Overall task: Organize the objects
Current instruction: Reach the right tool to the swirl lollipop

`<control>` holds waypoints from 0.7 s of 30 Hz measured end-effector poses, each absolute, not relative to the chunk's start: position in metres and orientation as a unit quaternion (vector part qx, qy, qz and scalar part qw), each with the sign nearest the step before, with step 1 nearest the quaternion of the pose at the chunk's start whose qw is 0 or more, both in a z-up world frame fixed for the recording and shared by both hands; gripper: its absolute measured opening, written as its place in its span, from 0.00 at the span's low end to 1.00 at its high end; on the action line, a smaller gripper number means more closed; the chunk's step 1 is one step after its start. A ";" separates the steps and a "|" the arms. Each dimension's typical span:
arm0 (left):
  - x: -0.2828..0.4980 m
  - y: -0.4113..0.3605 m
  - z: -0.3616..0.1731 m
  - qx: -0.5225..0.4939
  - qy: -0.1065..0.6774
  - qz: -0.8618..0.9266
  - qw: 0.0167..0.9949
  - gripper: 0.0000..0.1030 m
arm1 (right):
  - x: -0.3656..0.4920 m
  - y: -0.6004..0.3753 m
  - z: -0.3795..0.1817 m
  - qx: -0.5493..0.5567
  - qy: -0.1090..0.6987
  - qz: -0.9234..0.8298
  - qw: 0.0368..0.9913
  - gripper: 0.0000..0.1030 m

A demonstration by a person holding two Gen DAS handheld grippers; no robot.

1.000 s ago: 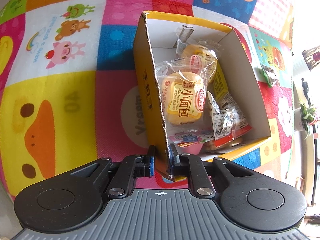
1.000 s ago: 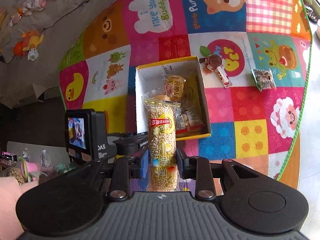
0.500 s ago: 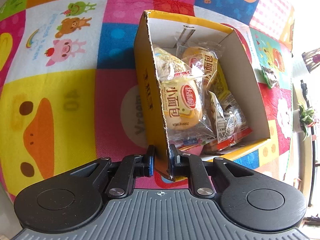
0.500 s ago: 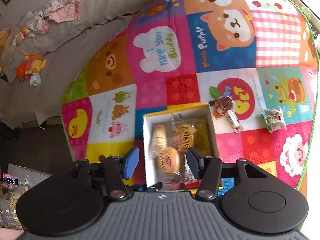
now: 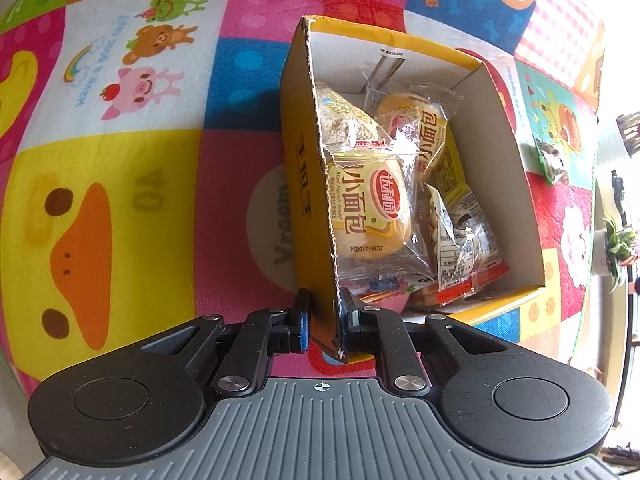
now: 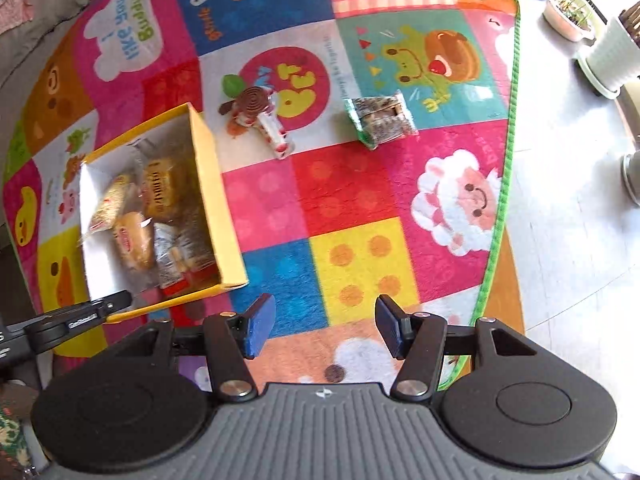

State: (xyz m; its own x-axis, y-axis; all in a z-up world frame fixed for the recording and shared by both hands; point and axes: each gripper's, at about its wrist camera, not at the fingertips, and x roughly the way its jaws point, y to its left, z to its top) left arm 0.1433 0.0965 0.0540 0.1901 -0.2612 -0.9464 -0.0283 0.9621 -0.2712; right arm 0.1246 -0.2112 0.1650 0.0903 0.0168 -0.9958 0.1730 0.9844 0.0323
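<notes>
A yellow cardboard box (image 5: 304,184) sits on the play mat and holds several wrapped snacks, among them a mini bread pack (image 5: 372,208) and a puffed-rice roll (image 5: 344,124). My left gripper (image 5: 323,326) is shut on the box's near corner wall. In the right wrist view the box (image 6: 216,200) lies at the left. My right gripper (image 6: 325,326) is open and empty above the mat. A spiral lollipop pack (image 6: 260,120) and a dark snack packet (image 6: 380,120) lie on the mat beyond it.
The colourful patchwork play mat (image 6: 360,208) has a green edge (image 6: 508,160) on the right, with pale floor and white plant pots (image 6: 612,60) past it. A grey cushion (image 6: 24,8) borders the mat's far left.
My right gripper let the puffed-rice roll go into the box, opened, and swung right toward the loose snacks. My left gripper kept its hold on the box.
</notes>
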 end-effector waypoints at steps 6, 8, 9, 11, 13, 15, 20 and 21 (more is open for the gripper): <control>0.142 0.092 0.056 -0.107 0.631 -0.064 0.766 0.14 | 0.171 -0.245 0.137 0.066 0.664 -0.048 0.743 0.60; 0.142 0.091 0.057 -0.105 0.633 -0.058 0.764 0.14 | 0.189 -0.248 0.128 0.065 0.663 -0.032 0.745 0.60; 0.142 0.090 0.057 -0.105 0.635 -0.054 0.764 0.14 | 0.198 -0.246 0.124 0.059 0.663 -0.019 0.746 0.60; 0.143 0.088 0.058 -0.102 0.637 -0.049 0.763 0.14 | 0.220 -0.234 0.116 0.025 0.659 0.018 0.752 0.61; 0.144 0.086 0.058 -0.097 0.638 -0.046 0.762 0.13 | 0.240 -0.219 0.107 -0.007 0.654 0.061 0.754 0.64; 0.144 0.084 0.058 -0.089 0.637 -0.043 0.764 0.13 | 0.260 -0.206 0.094 -0.028 0.655 0.092 0.750 0.64; 0.142 0.079 0.055 -0.097 0.638 -0.013 0.764 0.12 | 0.301 -0.173 0.056 -0.056 0.656 0.150 0.737 0.64; 0.142 0.079 0.054 -0.100 0.639 -0.006 0.763 0.11 | 0.307 -0.168 0.050 -0.060 0.657 0.153 0.736 0.64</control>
State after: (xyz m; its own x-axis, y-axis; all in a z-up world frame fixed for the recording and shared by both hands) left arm 0.1416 0.0791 0.0545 0.1835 -0.1383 -0.9733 -0.1186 0.9797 -0.1615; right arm 0.3072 -0.1677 0.0505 0.0910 0.1465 -0.9850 -0.3047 0.9458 0.1125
